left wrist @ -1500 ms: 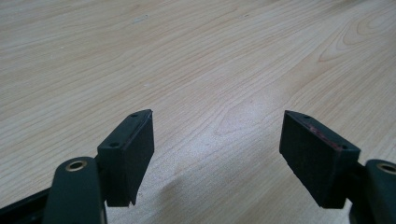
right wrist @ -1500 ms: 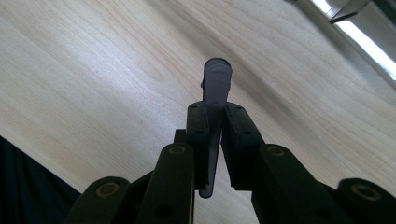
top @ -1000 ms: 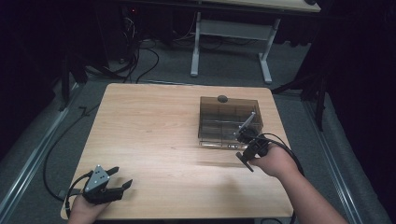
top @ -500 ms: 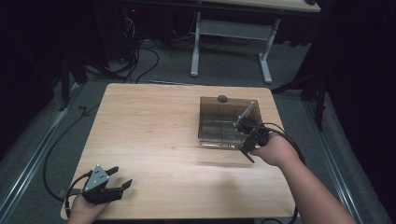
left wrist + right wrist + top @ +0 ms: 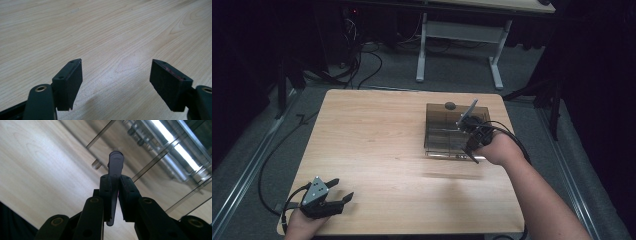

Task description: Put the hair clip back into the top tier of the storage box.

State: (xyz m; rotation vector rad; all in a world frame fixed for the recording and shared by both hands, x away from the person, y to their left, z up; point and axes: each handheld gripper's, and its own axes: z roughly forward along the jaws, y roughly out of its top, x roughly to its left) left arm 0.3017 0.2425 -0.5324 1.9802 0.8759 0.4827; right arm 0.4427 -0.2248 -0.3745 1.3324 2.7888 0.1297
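Observation:
A smoky see-through box [image 5: 447, 131] with dividers stands on the right half of the wooden table [image 5: 377, 135]. Over its right part my right gripper [image 5: 466, 123] is shut on a slim grey tube-like piece [image 5: 471, 109] that sticks up and away from the jaws. In the right gripper view the same piece [image 5: 115, 163] is pinched between the two pads, and the box's metal-edged compartments lie beyond it. My left gripper [image 5: 343, 190] rests at the table's near left corner; its jaws [image 5: 116, 75] stand wide apart over bare wood with nothing between them.
A small dark knob-like thing [image 5: 450, 105] sits at the box's far edge. Behind the table a white-legged desk [image 5: 459, 35] stands on the grey floor, with cables [image 5: 357, 65] at the left. Dark surroundings ring the table.
The right hand has moved away from me and a little up, carrying the grey piece from the box's near right corner to over its right side. The left gripper has stayed put.

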